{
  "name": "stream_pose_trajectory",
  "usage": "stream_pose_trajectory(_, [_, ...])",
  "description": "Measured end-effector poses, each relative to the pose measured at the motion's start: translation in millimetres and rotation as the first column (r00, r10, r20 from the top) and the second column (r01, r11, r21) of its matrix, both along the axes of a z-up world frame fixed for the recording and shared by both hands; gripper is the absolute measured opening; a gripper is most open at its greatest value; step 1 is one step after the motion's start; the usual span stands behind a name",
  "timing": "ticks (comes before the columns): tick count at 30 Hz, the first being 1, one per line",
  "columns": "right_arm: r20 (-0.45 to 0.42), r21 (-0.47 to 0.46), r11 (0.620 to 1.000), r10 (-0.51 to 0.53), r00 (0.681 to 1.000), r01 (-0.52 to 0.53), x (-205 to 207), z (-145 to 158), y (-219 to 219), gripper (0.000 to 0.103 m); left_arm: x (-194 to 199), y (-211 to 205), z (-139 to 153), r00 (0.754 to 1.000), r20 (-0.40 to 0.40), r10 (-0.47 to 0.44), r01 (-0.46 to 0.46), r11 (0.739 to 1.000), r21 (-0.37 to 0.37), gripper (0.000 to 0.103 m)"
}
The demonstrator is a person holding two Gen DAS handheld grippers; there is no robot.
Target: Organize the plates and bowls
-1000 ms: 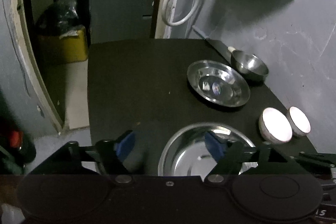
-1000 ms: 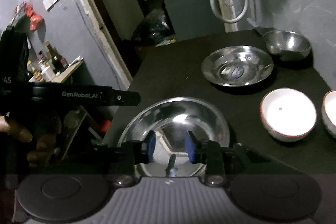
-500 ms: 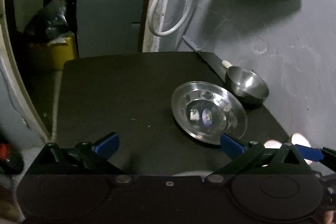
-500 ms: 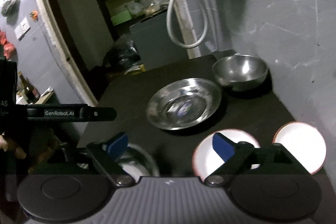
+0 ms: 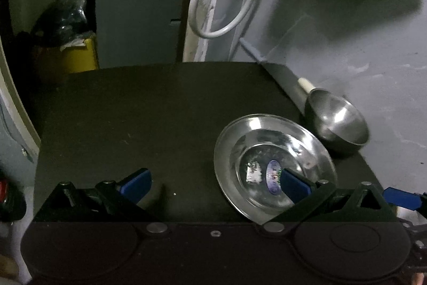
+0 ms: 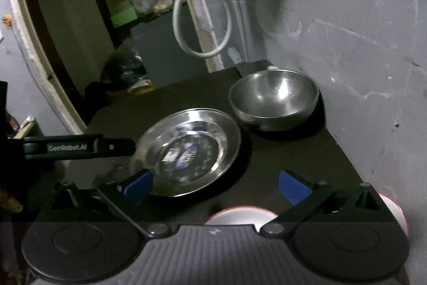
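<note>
A steel plate (image 5: 275, 167) with a sticker in its middle lies on the black table (image 5: 149, 124); it also shows in the right wrist view (image 6: 186, 151). A steel bowl (image 5: 337, 123) stands behind it by the wall, and shows in the right wrist view (image 6: 275, 98). My left gripper (image 5: 214, 184) is open and empty, low over the table, its right finger over the plate's near side. My right gripper (image 6: 216, 186) is open and empty, in front of the plate. A white bowl (image 6: 240, 215) shows partly under the right gripper, and another (image 6: 395, 207) at its right.
The grey wall (image 6: 360, 58) runs along the table's right side. A white hose (image 5: 224, 2) hangs on the wall behind the table. A knife (image 5: 293, 84) lies at the back right edge. The left gripper's arm (image 6: 74, 146) reaches in from the left in the right wrist view.
Both grippers have moved forward towards the sticker plate and steel bowl. The right gripper has opened wide. The large steel plate near the front edge has dropped out of both views.
</note>
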State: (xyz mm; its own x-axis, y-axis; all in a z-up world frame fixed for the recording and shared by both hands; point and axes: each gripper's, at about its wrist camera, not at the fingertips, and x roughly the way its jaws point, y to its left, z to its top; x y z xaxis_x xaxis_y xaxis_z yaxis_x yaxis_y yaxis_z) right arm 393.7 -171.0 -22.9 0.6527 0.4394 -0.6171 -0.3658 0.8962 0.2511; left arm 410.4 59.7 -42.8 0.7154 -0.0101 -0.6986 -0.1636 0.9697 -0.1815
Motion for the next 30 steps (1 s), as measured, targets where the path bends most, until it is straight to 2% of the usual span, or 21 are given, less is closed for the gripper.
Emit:
stream_pose_trajectory(4, [-0.017,-0.049,0.999,-0.005,1.0,0.004,18.5,-8.2,5.9,0.103,12.9,0.0,-5.7,0.999,-0.037,0.014,-0.013,0.999,0.03,0.102])
stream_pose_trajectory(8, [-0.023,-0.08,0.997,0.007,1.0,-0.009,27.1,-14.0,9.0,0.102,20.0,1.8,-8.2,0.998,-0.059,0.023,-0.022,0.999,0.026,0.102])
stream_pose_trajectory(16, [-0.04,-0.102,0.994,0.028,0.999,-0.031,35.6,-18.6,15.5,0.086,27.9,-5.5,-10.3,0.995,-0.094,0.018,-0.014,0.999,0.039,0.101])
stream_pose_trajectory(22, [-0.052,-0.104,0.994,0.039,0.998,-0.044,39.0,-20.5,19.3,0.074,28.4,-10.6,-10.8,0.995,-0.097,-0.003,0.006,1.0,0.03,0.09])
stream_pose_trajectory(24, [-0.055,-0.103,0.993,0.044,0.998,-0.05,39.3,-20.5,19.6,0.065,28.2,-10.7,-11.1,0.995,-0.098,-0.012,0.014,1.0,0.019,0.078])
stream_pose_trajectory(26, [-0.062,-0.102,0.993,0.047,0.997,-0.054,40.3,-21.7,20.4,0.058,28.4,-9.2,-12.3,0.995,-0.102,-0.013,0.013,1.0,-0.002,0.073])
stream_pose_trajectory(28, [-0.072,-0.101,0.993,0.048,0.996,-0.055,41.6,-23.2,20.6,0.056,28.1,-6.8,-14.0,0.995,-0.102,-0.008,0.006,1.0,-0.02,0.068])
stream_pose_trajectory(30, [-0.076,-0.097,0.994,0.048,0.996,-0.056,42.3,-23.8,20.3,0.052,27.9,-4.3,-16.0,0.994,-0.107,-0.003,-0.001,0.999,-0.038,0.056])
